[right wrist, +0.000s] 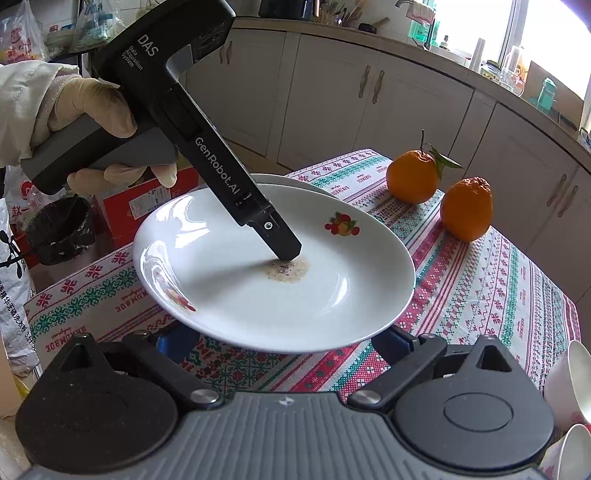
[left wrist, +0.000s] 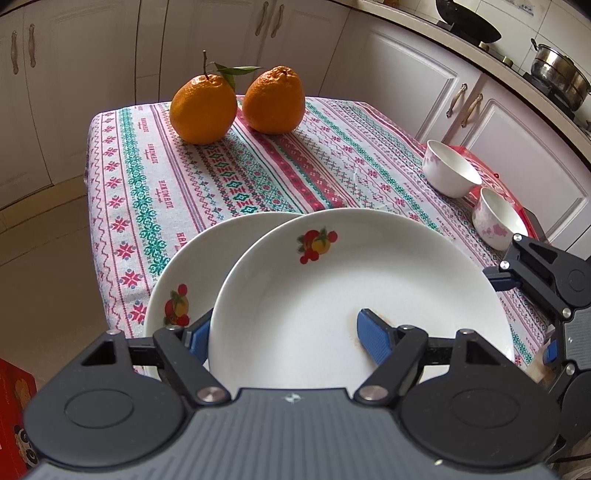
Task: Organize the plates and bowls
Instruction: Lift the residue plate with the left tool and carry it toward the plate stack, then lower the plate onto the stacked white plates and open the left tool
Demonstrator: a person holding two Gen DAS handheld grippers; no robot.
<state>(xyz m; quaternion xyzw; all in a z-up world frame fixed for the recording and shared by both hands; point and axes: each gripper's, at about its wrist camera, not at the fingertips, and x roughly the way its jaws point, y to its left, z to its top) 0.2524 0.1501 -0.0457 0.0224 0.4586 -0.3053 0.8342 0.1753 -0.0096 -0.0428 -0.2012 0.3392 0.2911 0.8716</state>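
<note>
Cross-stitch-patterned cloth [left wrist: 258, 166] in pink, green and white is covering a small table in a kitchen, with cream cabinet doors [left wrist: 406, 74] wrapping around behind it and a steel pot [left wrist: 559, 74] and dark wok [left wrist: 469, 18] sitting on the counter. Two oranges [left wrist: 236, 103] are standing side by side at the far end of the cloth. The left gripper [left wrist: 284, 332] is gripping the rim of a white fruit-print plate [left wrist: 332, 280], one blue pad inside the dish and one beneath it, holding it raised and partly overlapping a second matching plate [left wrist: 192, 266] lying on the cloth. A brownish stain [right wrist: 288, 269] is showing in the held plate's well. Two floral white bowls [left wrist: 450, 170] are sitting at the table's right edge. The right gripper [right wrist: 288, 343] is hovering near the plate's edge with its fingers spread apart, holding nothing.
</note>
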